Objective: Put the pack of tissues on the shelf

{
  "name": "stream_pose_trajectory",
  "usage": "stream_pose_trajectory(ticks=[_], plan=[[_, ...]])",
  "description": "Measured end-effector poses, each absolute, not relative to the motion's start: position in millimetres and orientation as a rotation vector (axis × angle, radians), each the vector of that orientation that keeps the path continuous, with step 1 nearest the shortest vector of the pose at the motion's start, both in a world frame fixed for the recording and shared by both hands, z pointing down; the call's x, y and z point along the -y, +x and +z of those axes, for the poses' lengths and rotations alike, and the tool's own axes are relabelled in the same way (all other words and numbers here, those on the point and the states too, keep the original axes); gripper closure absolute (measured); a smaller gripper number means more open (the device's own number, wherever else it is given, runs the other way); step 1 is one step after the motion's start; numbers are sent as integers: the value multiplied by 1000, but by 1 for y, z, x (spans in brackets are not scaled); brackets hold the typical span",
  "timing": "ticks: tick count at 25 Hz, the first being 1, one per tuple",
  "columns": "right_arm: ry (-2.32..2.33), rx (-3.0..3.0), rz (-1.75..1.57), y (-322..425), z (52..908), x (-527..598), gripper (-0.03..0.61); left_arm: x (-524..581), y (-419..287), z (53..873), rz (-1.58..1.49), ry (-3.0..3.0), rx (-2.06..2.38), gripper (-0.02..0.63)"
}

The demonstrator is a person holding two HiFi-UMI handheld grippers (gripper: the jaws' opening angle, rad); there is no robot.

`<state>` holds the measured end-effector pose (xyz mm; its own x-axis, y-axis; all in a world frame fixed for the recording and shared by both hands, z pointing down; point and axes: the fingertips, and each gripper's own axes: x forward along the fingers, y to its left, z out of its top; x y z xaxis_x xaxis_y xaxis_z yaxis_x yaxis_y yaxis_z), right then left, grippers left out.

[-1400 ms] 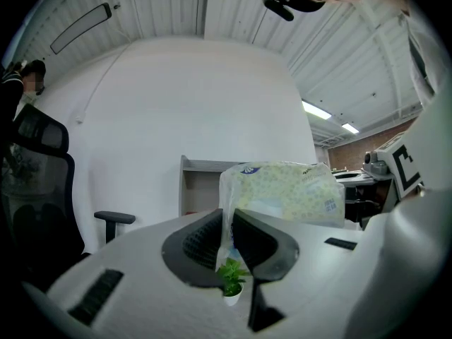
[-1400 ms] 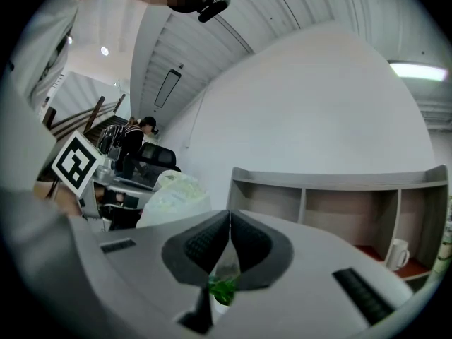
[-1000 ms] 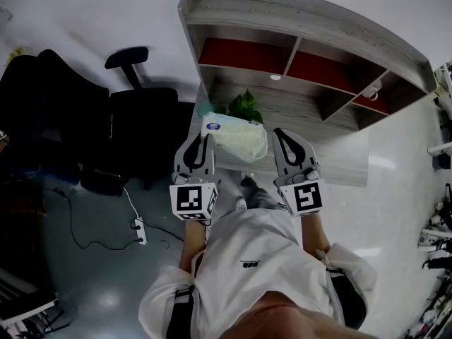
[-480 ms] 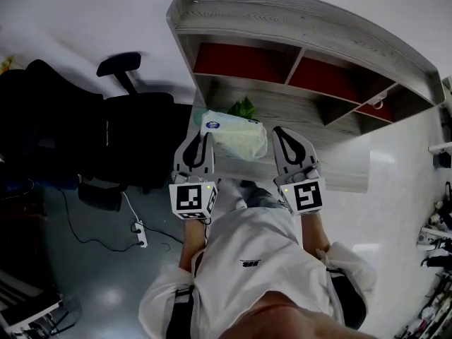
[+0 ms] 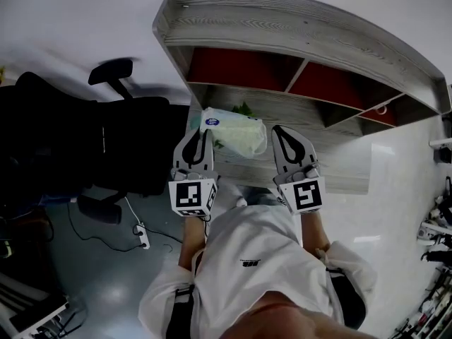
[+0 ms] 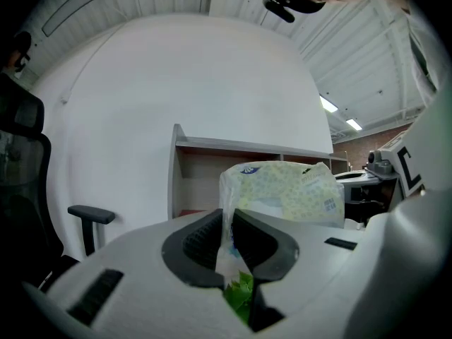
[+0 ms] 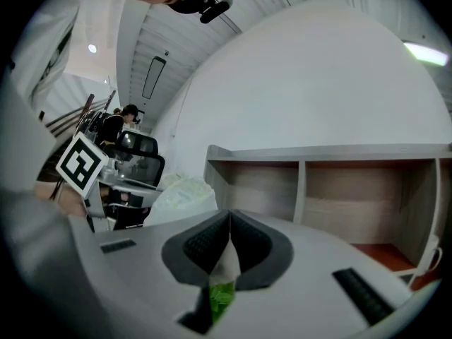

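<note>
In front of the grey wood-grain shelf (image 5: 304, 34), you are holding the pack of tissues (image 5: 236, 134) up between both grippers, level with the open compartments and not inside any of them. The pack is a soft, pillow-shaped bundle in thin, crinkled clear film, pale yellow-green in print, with a small blue oval label near its left end.

Your left gripper (image 6: 228, 217) is pinching a flap of that film, its ribbed black pads closed tight with only the wrapper between them. The bulk of the pack is bulging just beyond and to the right of the jaws. Your right gripper (image 7: 229, 221) is likewise clamping down on a thin pale sliver of wrapper at the pack's other end, its jaws pressed together around it. Both tools are showing smooth, rounded grey shells, each carrying a cube with black-and-white square markers.

The shelf is standing against a white wall, its boards flat and straight-edged, with upright dividers splitting it into box-like bays backed in dull red. A leafy green plant (image 5: 244, 108) is peeking out just behind the pack on the shelf's lower board.

To your left, a black office chair (image 5: 106, 140) with a padded armrest is sitting on the glossy grey floor, beside a white power strip (image 5: 141, 232) and its trailing cable.
</note>
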<state>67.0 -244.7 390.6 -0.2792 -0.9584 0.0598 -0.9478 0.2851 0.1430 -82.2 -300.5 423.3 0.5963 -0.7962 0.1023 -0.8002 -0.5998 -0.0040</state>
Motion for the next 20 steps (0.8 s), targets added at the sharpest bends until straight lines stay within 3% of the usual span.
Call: stream_pose_trajectory(ticks=[20], plan=[[1770,2400,-30,91,413,303,551,366,-55,446,195,2712,1375,557]])
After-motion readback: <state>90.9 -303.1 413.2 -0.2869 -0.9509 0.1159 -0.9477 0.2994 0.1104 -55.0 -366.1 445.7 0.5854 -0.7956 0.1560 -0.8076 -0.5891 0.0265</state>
